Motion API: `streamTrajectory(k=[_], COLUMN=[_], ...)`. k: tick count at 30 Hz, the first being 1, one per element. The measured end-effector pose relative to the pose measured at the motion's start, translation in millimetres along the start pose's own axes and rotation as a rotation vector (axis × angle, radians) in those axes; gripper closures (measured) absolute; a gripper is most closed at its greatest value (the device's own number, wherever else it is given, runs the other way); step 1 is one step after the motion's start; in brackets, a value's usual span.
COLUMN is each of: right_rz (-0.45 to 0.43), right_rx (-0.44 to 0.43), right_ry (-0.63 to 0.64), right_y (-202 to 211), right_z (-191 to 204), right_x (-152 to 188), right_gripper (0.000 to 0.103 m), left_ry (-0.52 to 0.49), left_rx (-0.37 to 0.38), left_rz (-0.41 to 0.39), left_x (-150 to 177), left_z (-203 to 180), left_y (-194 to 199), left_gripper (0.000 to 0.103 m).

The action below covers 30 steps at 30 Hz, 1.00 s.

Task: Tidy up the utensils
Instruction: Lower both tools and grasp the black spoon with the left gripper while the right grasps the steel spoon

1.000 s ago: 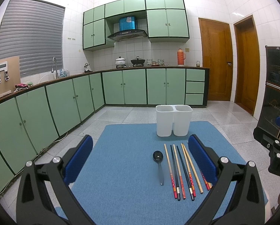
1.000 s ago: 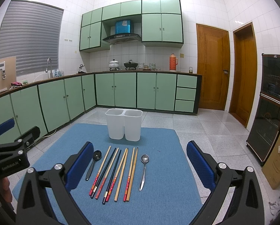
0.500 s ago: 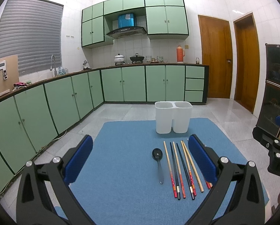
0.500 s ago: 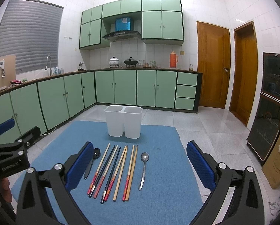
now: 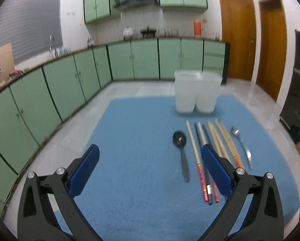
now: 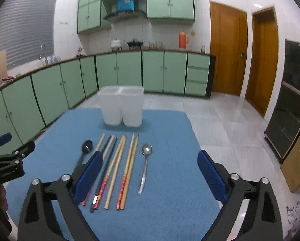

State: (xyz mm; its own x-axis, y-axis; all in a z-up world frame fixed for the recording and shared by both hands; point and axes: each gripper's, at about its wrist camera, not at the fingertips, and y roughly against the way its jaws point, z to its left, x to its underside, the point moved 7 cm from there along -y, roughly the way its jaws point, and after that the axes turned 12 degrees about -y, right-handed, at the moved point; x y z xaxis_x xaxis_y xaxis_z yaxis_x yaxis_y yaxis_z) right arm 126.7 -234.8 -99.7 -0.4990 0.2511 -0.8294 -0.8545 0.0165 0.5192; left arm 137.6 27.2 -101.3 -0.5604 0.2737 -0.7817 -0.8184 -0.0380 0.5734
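On a blue mat lie a black spoon, several chopsticks in a row, and a silver spoon. Behind them stands a white two-compartment holder, empty as far as I see. My left gripper is open and empty above the mat, left of the black spoon. My right gripper is open and empty over the silver spoon's handle.
Green floor cabinets run along the left and back. Wooden doors stand at the right, with a dark glass cabinet and a cardboard box near the mat's right side. Tiled floor surrounds the mat.
Both grippers have tilted down and moved forward toward the utensils. The silver spoon has come into the left wrist view. Nothing on the mat has moved.
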Motion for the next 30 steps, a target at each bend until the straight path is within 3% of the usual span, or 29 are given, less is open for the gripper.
streamTrajectory(k=[7, 16, 19, 25, 30], right_rz=[0.174, 0.366, 0.407, 0.480, 0.506], right_rx=[0.004, -0.013, -0.034, -0.037, -0.039], right_ry=[-0.041, -0.051, -0.062, -0.041, -0.030], right_y=[-74, -157, -173, -194, -206], right_z=[-15, -17, -15, -11, -8], right_x=[1, 8, 12, 23, 28], right_gripper=[0.029, 0.045, 0.048, 0.060, 0.064], left_ry=[0.017, -0.020, -0.033, -0.027, -0.028], left_rx=[0.057, 0.115, 0.145, 0.182, 0.204], left_rz=[0.144, 0.236, 0.279, 0.328, 0.343], left_x=[0, -17, -15, -7, -2], left_z=[-4, -33, -42, -52, -56], left_y=[-78, -152, -170, -190, -198], left_gripper=[0.005, 0.010, 0.023, 0.027, 0.031])
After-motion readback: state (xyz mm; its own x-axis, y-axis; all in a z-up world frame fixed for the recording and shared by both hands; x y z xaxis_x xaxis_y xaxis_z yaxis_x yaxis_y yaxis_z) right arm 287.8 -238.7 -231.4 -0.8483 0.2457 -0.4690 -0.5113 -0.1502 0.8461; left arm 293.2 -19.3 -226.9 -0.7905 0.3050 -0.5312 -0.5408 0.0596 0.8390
